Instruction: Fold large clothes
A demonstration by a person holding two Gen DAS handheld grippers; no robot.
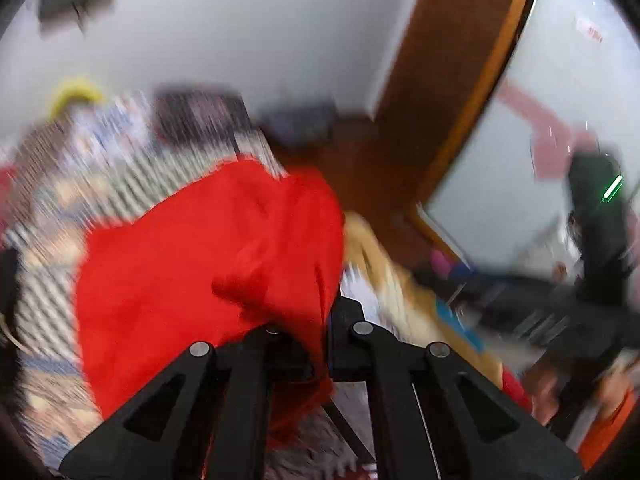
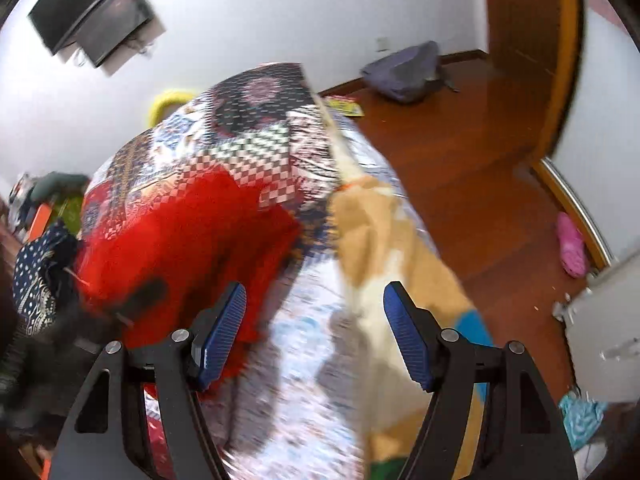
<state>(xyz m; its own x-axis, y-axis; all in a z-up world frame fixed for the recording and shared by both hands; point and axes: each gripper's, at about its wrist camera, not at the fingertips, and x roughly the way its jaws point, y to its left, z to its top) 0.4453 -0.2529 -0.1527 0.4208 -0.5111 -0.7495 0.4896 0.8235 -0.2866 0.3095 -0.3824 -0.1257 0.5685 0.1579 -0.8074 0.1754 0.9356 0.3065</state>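
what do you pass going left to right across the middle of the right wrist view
dotted navy cloth → red garment → patterned bedspread → tan and white garment → wooden floor → pink slipper

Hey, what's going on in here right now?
A person is folding laundry on a bed with a patterned bedspread. The left hand-held gripper is shut on a red garment. The right hand-held gripper is open and empty above the bedspread, beside a tan cloth.

left gripper (image 1: 326, 344) clamped, right gripper (image 2: 316, 336) agape
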